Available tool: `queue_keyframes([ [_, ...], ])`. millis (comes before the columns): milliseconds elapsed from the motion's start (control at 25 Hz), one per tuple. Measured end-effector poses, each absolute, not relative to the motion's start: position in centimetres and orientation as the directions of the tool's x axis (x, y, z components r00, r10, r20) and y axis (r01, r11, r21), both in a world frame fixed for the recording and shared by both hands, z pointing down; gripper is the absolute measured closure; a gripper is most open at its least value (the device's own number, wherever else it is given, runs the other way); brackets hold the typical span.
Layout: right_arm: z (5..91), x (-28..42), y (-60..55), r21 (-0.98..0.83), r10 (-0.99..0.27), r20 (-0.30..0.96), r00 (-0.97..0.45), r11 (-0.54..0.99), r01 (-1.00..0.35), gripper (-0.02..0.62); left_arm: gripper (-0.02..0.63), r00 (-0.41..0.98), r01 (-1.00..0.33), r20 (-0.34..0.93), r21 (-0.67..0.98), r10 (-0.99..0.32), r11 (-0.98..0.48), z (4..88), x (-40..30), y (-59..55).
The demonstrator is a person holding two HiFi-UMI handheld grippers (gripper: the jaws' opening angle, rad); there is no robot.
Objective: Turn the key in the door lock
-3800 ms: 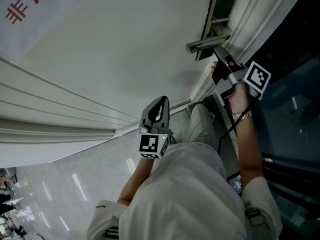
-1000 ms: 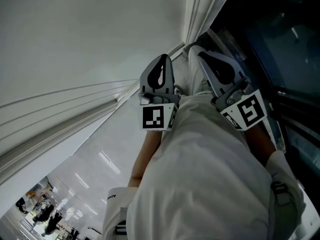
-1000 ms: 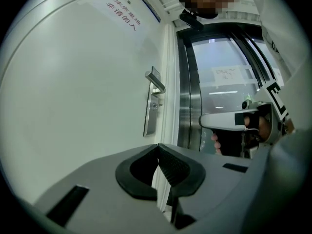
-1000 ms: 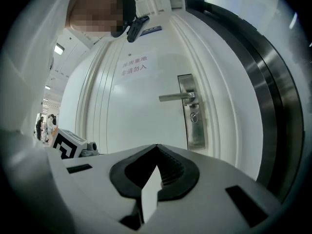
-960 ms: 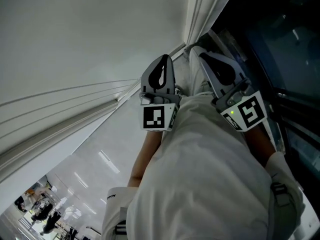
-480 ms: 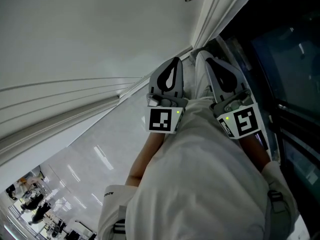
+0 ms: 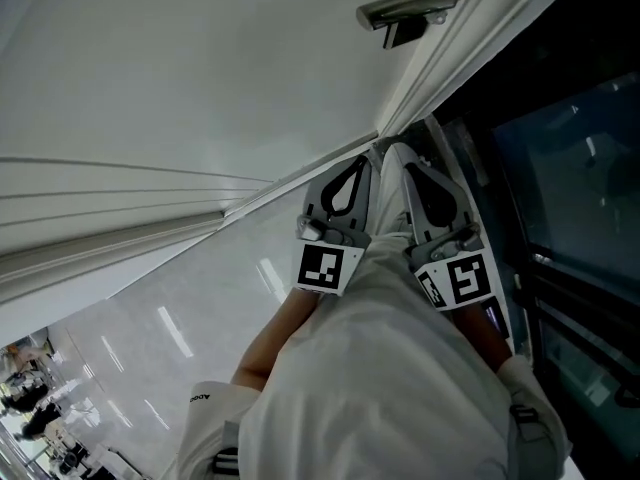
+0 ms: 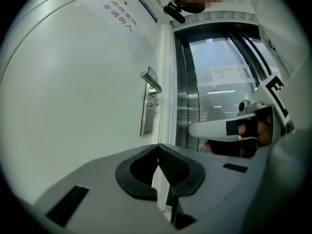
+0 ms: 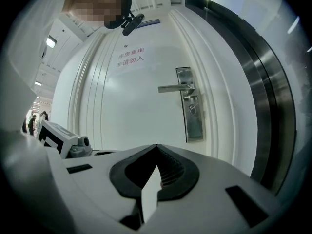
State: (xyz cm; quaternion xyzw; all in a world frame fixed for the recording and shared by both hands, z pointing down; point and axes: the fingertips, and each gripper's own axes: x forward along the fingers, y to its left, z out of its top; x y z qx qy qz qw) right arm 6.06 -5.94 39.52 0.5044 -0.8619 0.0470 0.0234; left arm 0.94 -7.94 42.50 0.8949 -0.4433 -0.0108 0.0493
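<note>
Head view: I hold the left gripper (image 7: 355, 173) and the right gripper (image 7: 412, 173) side by side, close against my light clothing (image 7: 380, 388), their tips aimed at the foot of the white door (image 7: 200, 68). Each carries its marker cube, left (image 7: 322, 268) and right (image 7: 462, 280). The door handle (image 7: 410, 3) shows at the top edge, well apart from both grippers. A dark glass panel (image 7: 570, 168) runs along the right side.

Left gripper view: the left gripper (image 8: 158, 147) has its jaws pressed together with nothing between them. Beyond them stand the handle (image 8: 152, 82) and, below it on the lock plate (image 8: 147, 116), a small projecting piece that I read as the key (image 8: 152, 106).

Right gripper view: the right gripper (image 9: 157, 147) likewise has its jaws brought together and is empty. The handle (image 9: 175, 88) lies level on the lock plate (image 9: 191, 113), and the key (image 9: 193, 109) sits in the cylinder just below it, well apart from the jaws. Red lettering (image 9: 129, 56) marks the door (image 9: 122, 111) above and to the left of the handle.
</note>
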Motion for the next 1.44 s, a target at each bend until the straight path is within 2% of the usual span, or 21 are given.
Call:
queue_keyframes([
  [1440,40.4,3.7,-5.8,-0.046,-0.849,0.128,-0.513,0.512,-0.858,0.594,0.597,0.615,-0.787,0.035,0.080,-0.787,-0.612,42.9,0.2,-8.0],
])
